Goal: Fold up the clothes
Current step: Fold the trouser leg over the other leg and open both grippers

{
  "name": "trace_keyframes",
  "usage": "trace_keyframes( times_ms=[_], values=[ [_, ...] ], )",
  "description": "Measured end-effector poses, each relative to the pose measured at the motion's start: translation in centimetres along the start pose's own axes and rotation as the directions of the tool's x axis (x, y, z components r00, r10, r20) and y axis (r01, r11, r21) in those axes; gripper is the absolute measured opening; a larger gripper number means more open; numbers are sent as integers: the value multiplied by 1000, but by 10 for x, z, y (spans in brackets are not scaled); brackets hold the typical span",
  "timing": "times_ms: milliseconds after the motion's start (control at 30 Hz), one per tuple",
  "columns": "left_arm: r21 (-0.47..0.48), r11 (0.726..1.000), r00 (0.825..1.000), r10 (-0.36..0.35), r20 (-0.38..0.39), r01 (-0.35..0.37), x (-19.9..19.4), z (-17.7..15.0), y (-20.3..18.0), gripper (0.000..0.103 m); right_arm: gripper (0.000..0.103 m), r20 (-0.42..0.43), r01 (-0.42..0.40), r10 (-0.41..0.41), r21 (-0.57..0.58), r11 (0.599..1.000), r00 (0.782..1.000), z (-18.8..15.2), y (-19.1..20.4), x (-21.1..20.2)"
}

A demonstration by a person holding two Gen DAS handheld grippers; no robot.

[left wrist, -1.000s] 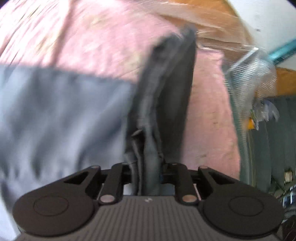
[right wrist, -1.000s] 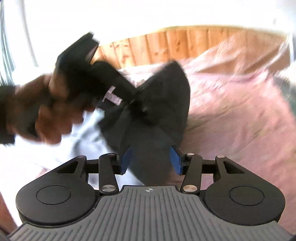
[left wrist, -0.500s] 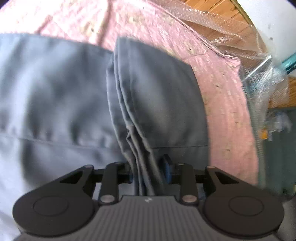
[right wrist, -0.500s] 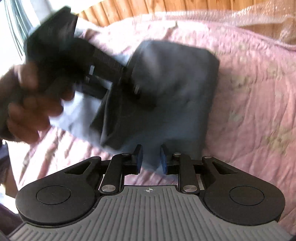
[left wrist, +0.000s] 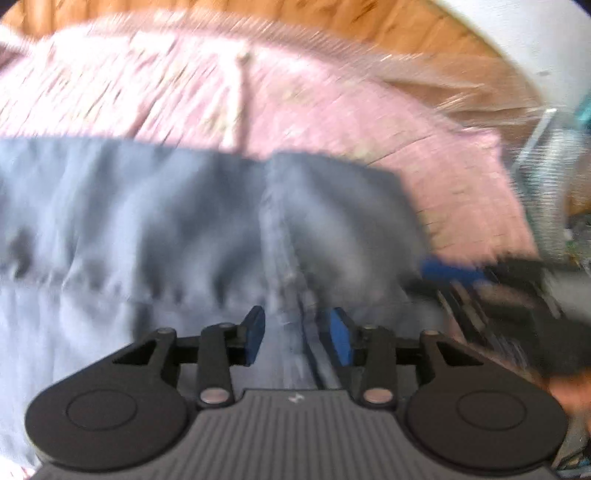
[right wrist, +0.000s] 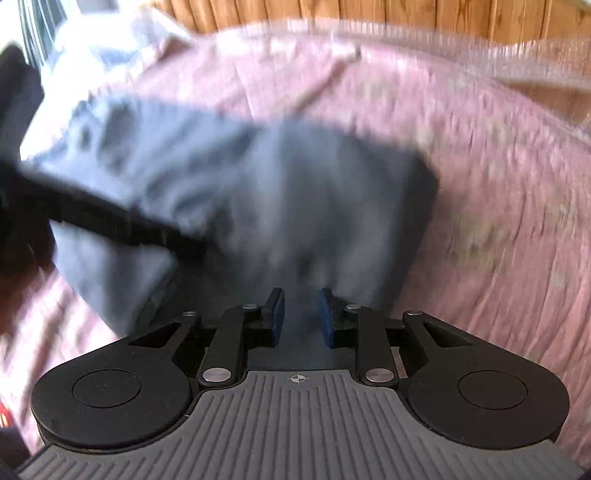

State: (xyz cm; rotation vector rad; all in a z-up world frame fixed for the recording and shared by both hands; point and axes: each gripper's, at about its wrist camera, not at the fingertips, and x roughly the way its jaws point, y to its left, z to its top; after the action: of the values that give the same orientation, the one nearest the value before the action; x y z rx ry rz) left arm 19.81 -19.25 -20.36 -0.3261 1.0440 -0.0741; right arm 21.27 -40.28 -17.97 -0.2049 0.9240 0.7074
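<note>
A grey-blue garment (left wrist: 192,229) lies folded over on a pink quilt (left wrist: 295,96); a seam runs down its middle toward me. My left gripper (left wrist: 297,334) is open, its blue pads either side of the seam just above the cloth. In the right wrist view the same garment (right wrist: 280,199) lies flat and my right gripper (right wrist: 300,317) is open over its near edge, nothing between the pads. The other gripper shows blurred at the left of the right wrist view (right wrist: 110,221) and at the right of the left wrist view (left wrist: 498,280).
The pink quilt (right wrist: 498,192) covers the surface. A wooden panel wall (right wrist: 369,14) and clear plastic wrap (left wrist: 546,155) lie beyond the far and right edges. Both views are motion-blurred.
Both grippers have opened and let go of the garment, which now lies flat on the quilt. Both have pulled back a little from the fold.
</note>
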Motion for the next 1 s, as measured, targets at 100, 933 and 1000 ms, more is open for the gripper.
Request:
trace_keyframes(
  times_ms=[100, 933, 1000],
  values=[
    [58, 996, 997, -68, 40, 66, -9, -2, -14, 46, 25, 37, 62, -62, 2, 998, 997, 23, -11, 10],
    [20, 999, 999, -26, -28, 26, 8, -17, 24, 53, 29, 0, 96, -97, 45, 994, 995, -65, 45, -44],
    [13, 1000, 999, 23, -37, -23, 5, -19, 30, 54, 30, 22, 107, -107, 15, 994, 994, -74, 47, -36]
  ],
)
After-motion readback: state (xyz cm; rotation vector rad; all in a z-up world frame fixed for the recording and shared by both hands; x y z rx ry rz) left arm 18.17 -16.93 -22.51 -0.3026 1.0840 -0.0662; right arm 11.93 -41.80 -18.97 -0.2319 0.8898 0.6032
